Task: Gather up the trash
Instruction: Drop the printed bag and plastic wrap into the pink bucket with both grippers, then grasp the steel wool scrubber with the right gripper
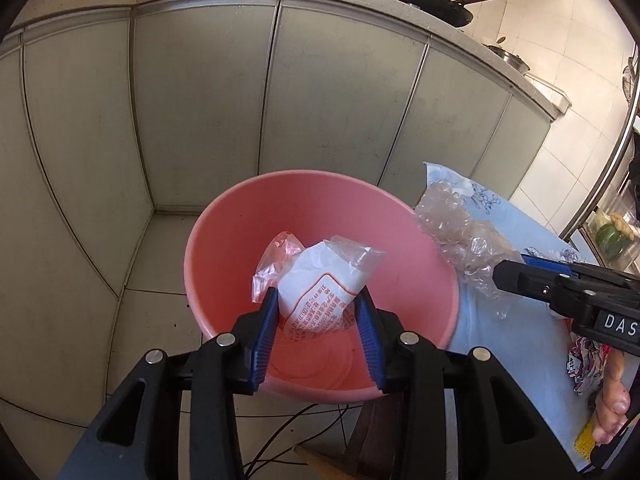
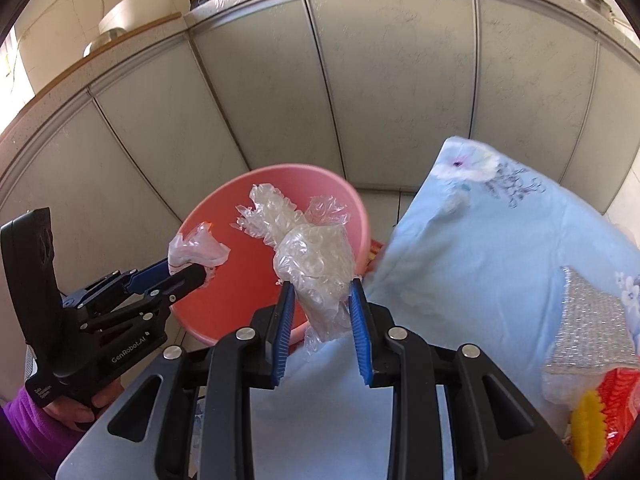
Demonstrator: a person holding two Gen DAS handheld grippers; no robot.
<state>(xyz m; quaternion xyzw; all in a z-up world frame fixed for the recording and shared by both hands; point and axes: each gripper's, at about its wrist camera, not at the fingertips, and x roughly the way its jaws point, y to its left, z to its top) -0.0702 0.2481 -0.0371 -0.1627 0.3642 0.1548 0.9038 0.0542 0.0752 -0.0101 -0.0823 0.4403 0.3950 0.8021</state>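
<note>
Left gripper clamps the printed plastic wrapper over the pink basin below it; right gripper clamps bubble wrap. Open jaws only above the basin centre.

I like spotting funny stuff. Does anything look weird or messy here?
Nothing broken or spilled. Both grippers just hold crumpled trash over the pink basin: the left gripper a printed white bag, the right gripper bubble wrap.

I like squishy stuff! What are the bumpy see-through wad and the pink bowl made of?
The wad looks like bubble wrap: clear, glossy soft plastic, with round bubbles showing. The pink bowl seems to be hard plastic, smooth and slightly shiny.
</note>
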